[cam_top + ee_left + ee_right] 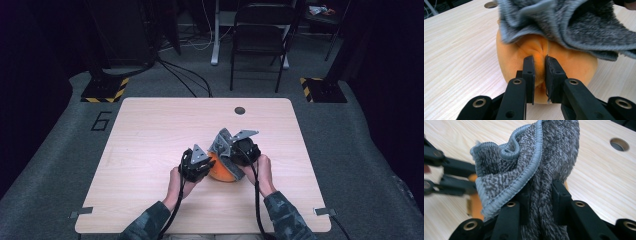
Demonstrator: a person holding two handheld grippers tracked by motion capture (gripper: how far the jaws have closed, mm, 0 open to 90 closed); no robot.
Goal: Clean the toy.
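Folding chair (262,35) behind table (150,130), cables on floor.

Pale wooden table (150,150) — round hole (240,110) at far edge — bears an orange cloth (221,172).

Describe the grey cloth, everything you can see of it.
The grey cloth is a fluffy, terry-like towel with a lighter stitched hem along its edge. It is bunched and folded, not spread. The right gripper is shut on a gathered fold and holds it up. It drapes over the top of the orange soft thing, which the left gripper pinches, above the wooden table.
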